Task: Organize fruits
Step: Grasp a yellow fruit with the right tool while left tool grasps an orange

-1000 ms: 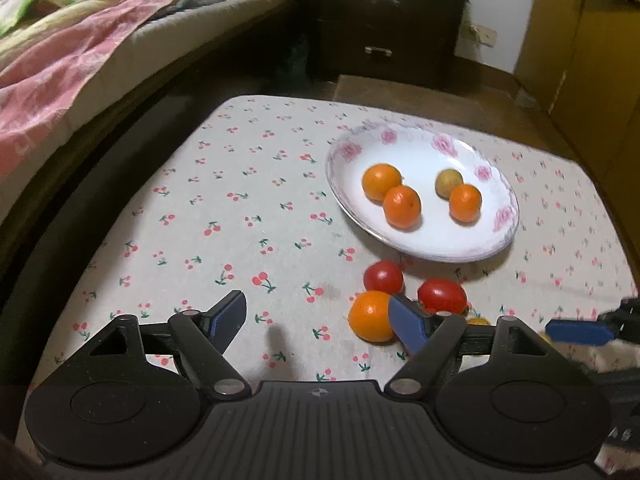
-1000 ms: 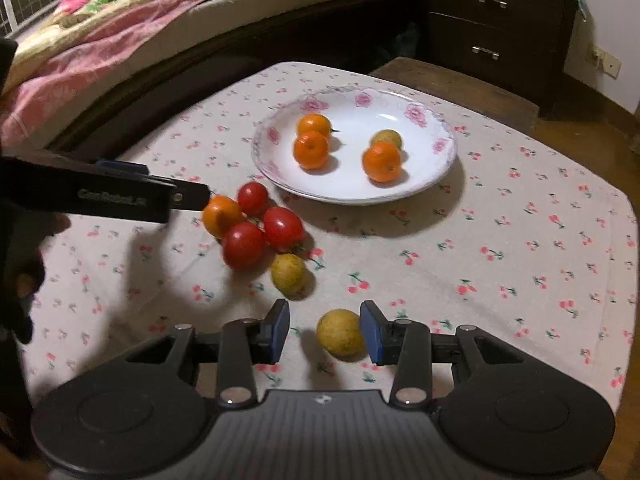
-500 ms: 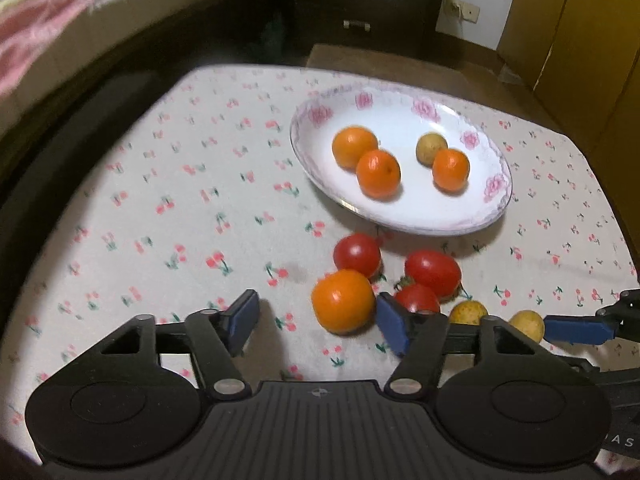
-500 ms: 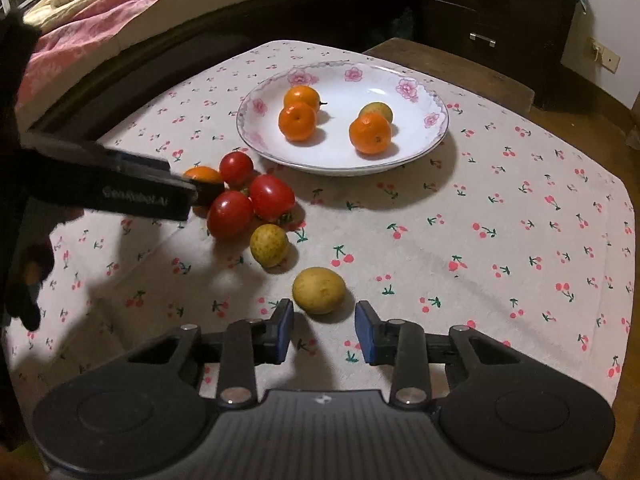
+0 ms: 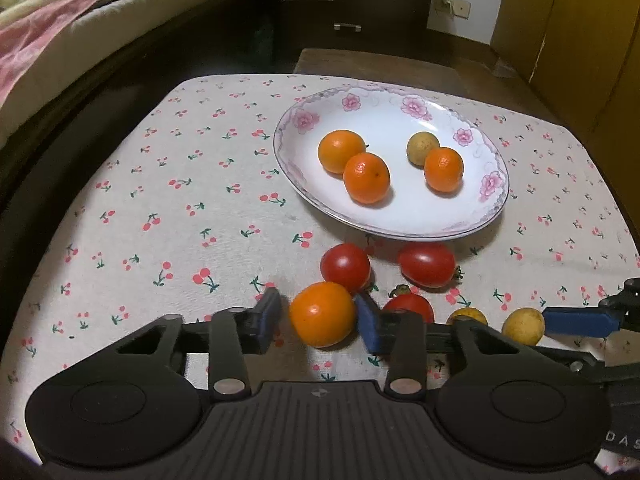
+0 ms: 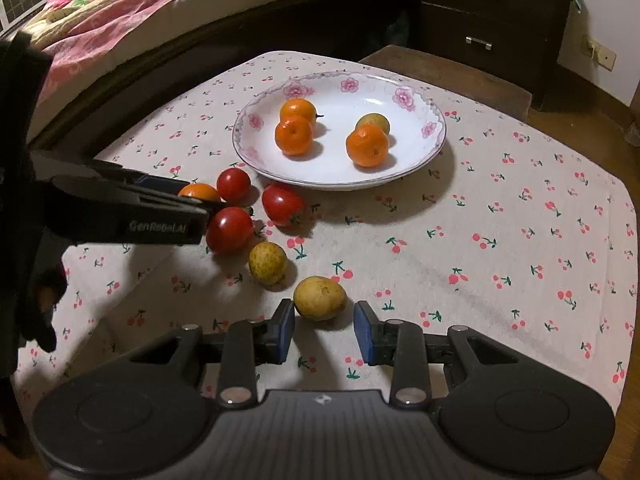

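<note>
The left claw [image 5: 316,316] has just been closing around an orange [image 5: 322,314] on the table [image 5: 160,184]; its right pad touches, the left stands just apart. The right claw [image 6: 324,330] is spread beside a yellow fruit [image 6: 319,298], with the plate [image 6: 404,96] at 12 o'clock.

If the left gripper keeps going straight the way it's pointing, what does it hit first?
Most likely the orange already between the left gripper fingers, whose jaws have just been closing around it. Just past it sits a red tomato, though depth is hard to judge.
</note>
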Action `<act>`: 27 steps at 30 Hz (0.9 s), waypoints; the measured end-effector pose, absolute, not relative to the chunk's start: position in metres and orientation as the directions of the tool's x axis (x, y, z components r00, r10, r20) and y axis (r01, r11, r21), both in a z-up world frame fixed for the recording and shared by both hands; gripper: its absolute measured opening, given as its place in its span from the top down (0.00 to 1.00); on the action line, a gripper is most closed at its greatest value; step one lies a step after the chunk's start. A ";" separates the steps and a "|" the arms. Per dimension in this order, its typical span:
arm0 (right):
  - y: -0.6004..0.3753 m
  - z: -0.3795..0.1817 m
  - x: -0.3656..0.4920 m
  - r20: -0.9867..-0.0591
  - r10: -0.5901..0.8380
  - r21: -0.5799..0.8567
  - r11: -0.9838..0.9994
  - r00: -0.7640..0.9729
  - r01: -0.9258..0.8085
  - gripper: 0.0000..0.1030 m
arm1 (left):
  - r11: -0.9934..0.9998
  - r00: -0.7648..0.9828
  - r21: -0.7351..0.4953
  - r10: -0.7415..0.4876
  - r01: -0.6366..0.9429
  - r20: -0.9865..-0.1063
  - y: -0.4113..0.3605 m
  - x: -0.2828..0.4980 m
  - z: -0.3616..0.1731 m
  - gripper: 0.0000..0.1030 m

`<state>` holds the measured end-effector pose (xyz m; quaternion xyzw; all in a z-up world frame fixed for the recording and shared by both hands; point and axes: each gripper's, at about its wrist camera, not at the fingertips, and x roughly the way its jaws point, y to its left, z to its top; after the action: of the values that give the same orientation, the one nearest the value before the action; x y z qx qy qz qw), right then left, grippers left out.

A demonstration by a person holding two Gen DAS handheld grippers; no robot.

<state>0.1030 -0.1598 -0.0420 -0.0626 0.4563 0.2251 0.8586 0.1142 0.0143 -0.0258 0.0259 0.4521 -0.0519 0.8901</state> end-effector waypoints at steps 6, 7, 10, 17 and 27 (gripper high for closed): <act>-0.156 -0.042 0.102 -0.813 0.324 0.083 0.887 0.484 -0.455 0.67 | 0.989 0.585 0.042 -0.050 0.144 -0.810 0.005 0.110 -0.025 0.58; -0.157 -0.043 0.102 -0.813 0.322 0.078 0.886 0.484 -0.457 0.67 | 0.988 0.583 0.044 -0.050 0.145 -0.811 0.005 0.110 -0.025 0.58; -0.157 -0.043 0.102 -0.813 0.321 0.079 0.887 0.486 -0.455 0.67 | 0.988 0.580 0.052 -0.045 0.149 -0.813 0.004 0.109 -0.024 0.59; -0.157 -0.040 0.102 -0.806 0.317 0.073 0.891 0.499 -0.448 0.67 | 0.985 0.571 0.063 -0.039 0.158 -0.820 0.000 0.107 -0.023 0.59; -0.158 -0.033 0.103 -0.792 0.324 0.077 0.893 0.517 -0.443 0.67 | 0.984 0.572 0.071 -0.037 0.165 -0.820 -0.003 0.104 -0.018 0.59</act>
<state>0.1030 -0.1576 -0.0331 -0.0675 0.4390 0.2208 0.8683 0.1040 -0.0026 -0.0180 0.0701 0.4593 -0.0571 0.8837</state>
